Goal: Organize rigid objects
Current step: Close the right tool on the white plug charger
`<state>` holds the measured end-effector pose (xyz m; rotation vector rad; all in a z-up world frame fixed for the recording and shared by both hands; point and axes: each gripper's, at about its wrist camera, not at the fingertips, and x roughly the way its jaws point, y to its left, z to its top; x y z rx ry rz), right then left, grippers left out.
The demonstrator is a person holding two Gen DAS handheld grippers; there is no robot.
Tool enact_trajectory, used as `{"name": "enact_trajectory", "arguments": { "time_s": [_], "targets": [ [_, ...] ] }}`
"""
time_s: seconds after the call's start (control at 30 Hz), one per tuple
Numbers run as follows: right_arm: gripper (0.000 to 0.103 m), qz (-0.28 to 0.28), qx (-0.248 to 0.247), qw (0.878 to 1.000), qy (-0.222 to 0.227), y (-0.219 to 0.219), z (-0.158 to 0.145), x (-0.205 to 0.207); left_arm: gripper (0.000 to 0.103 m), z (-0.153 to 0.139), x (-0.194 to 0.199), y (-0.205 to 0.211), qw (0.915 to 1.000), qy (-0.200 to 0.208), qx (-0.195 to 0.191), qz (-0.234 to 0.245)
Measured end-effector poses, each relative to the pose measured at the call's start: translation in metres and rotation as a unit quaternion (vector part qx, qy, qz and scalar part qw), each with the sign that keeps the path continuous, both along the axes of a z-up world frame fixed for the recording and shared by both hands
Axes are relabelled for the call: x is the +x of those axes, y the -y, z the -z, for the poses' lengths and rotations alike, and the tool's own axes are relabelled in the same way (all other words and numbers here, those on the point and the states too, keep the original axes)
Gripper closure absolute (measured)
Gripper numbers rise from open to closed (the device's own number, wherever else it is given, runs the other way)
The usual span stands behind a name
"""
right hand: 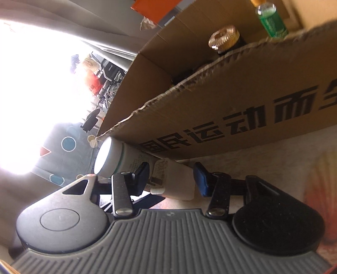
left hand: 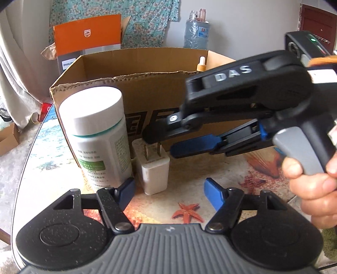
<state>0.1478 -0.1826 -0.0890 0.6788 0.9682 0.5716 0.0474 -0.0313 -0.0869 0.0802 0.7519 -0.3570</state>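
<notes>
A white plug charger (left hand: 155, 172) stands prongs-up on the table, close against the cardboard box (left hand: 147, 94). Just left of it stands a white bottle (left hand: 99, 137) with a white cap and green label. My left gripper (left hand: 169, 191) is open low in front of the charger, its fingertips short of it. My right gripper (left hand: 160, 143) comes in from the right, rolled on its side. Its upper finger lies over the prongs and its lower blue finger beside the charger's top. In the right wrist view the charger (right hand: 174, 179) lies between the right gripper (right hand: 171, 180) jaws, the bottle (right hand: 118, 156) beyond; no firm squeeze shows.
The cardboard box (right hand: 231, 94) holds a gold-capped jar (right hand: 224, 38), a green bottle (right hand: 271, 19) and a dropper bottle (left hand: 201, 64). Behind it are an orange carton (left hand: 88, 35) and a water jug (left hand: 195, 33). The table's rounded edge (left hand: 27, 168) runs down the left.
</notes>
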Motion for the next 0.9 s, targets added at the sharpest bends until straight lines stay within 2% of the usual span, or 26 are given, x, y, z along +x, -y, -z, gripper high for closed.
{"name": "enact_trajectory", "arguments": {
  "time_s": [0.13,0.43,0.63,0.9],
  "targets": [
    [0.065,0.000,0.012,1.000,-0.011,-0.006,0.005,0.007,0.031,0.001,0.004,0.002,1.0000,0.000,-0.008,-0.004],
    [0.066,0.001,0.014,1.000,-0.020,-0.003,0.004,0.004,0.032,0.000,0.008,0.008,0.9998,0.001,-0.017,0.009],
    [0.066,0.017,0.011,0.999,-0.025,0.010,0.003,-0.006,0.032,0.001,0.007,0.017,0.9986,-0.008,-0.034,0.040],
    [0.064,0.066,0.011,0.997,-0.037,0.046,-0.004,-0.029,0.033,0.001,0.009,0.039,0.9927,-0.020,-0.053,0.107]
  ]
}}
